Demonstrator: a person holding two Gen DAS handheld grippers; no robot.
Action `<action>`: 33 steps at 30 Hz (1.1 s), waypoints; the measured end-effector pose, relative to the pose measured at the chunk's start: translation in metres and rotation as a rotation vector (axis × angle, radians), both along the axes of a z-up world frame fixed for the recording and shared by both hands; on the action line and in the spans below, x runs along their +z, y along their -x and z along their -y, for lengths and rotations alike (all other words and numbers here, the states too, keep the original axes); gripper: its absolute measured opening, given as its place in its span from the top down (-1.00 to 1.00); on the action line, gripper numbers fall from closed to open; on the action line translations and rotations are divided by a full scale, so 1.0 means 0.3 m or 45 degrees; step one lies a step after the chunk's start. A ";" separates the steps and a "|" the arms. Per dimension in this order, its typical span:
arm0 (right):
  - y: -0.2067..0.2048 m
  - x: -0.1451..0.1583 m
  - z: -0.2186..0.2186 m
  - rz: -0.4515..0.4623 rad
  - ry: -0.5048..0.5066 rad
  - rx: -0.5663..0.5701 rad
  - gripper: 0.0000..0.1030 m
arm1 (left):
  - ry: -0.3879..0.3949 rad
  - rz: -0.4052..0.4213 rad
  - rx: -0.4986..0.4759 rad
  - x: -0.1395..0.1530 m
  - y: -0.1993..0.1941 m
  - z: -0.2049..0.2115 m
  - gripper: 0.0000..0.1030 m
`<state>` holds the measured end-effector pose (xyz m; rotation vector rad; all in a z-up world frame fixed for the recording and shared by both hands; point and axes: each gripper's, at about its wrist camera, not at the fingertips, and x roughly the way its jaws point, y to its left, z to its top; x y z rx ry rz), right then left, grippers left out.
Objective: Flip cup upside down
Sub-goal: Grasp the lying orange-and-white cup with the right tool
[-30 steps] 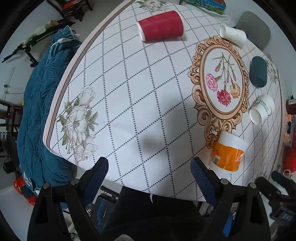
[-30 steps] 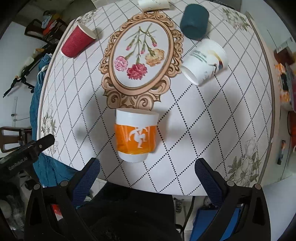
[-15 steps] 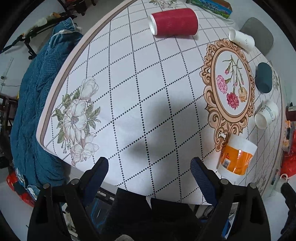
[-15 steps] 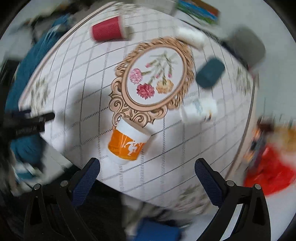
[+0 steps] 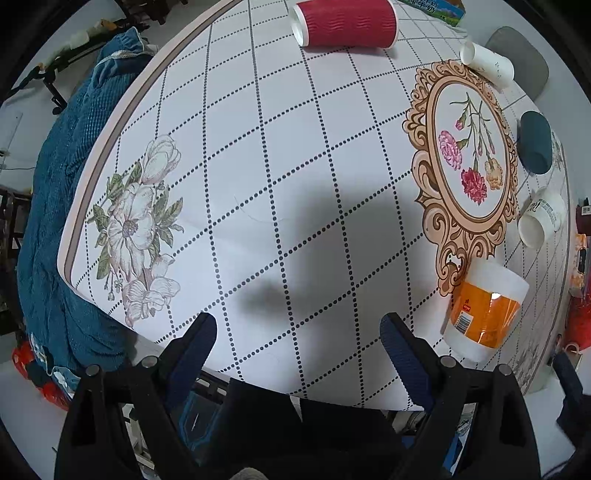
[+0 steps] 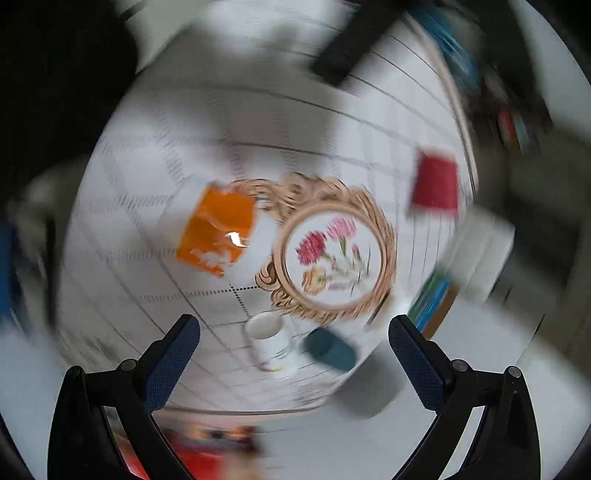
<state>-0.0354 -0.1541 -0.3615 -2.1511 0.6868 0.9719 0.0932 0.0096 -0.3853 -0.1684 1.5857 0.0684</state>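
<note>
I am holding both pairs of jaws wide apart with nothing between them: the left gripper is hanging over the near edge of the desk, the right gripper over a smeared, tilted picture of the same top. The orange cup is sitting just right of my left jaws, wide white mouth facing the ornate flower frame and touching its scrollwork; I am reading a barcode on its label, but the small print is too fine. The white cup beyond it is lying on its side carrying dark characters I cannot make out. Farther back a teal cup, a small white cup and a red ribbed cup are lying near the far rim, beside a printed carton whose characters are too small. A wide stretch of checked cloth is lying open ahead of my left jaws, ending left at the banded edge above a blue blanket. Only the right view is showing the orange cup from its white-figure side, with the white cup's mouth and the teal cup between my jaws; all is blurred.
</note>
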 end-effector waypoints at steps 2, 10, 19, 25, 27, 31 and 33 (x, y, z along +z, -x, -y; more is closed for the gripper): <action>0.043 -0.046 0.044 -0.007 0.094 0.243 -1.00 | 0.006 -0.012 0.004 -0.014 0.009 0.002 -0.76; 0.063 -0.184 0.176 -0.031 0.299 0.959 -1.00 | 0.027 -0.056 0.024 -0.077 0.026 0.015 -0.77; 0.053 -0.284 0.179 -0.088 0.369 1.153 -1.00 | 0.032 -0.088 0.050 -0.145 0.014 0.039 -0.77; 0.041 -0.327 0.170 -0.121 0.376 1.159 -1.00 | 0.037 -0.108 0.055 -0.186 0.023 0.041 -0.77; 0.038 -0.335 0.171 -0.128 0.380 1.163 -1.00 | 0.038 -0.114 0.047 -0.199 0.026 0.048 -0.77; 0.040 -0.351 0.177 -0.142 0.388 1.169 -0.96 | 0.029 -0.124 0.014 -0.226 0.031 0.081 -0.77; 0.044 -0.358 0.179 -0.147 0.391 1.170 -0.90 | 0.023 -0.125 -0.017 -0.235 0.028 0.093 -0.77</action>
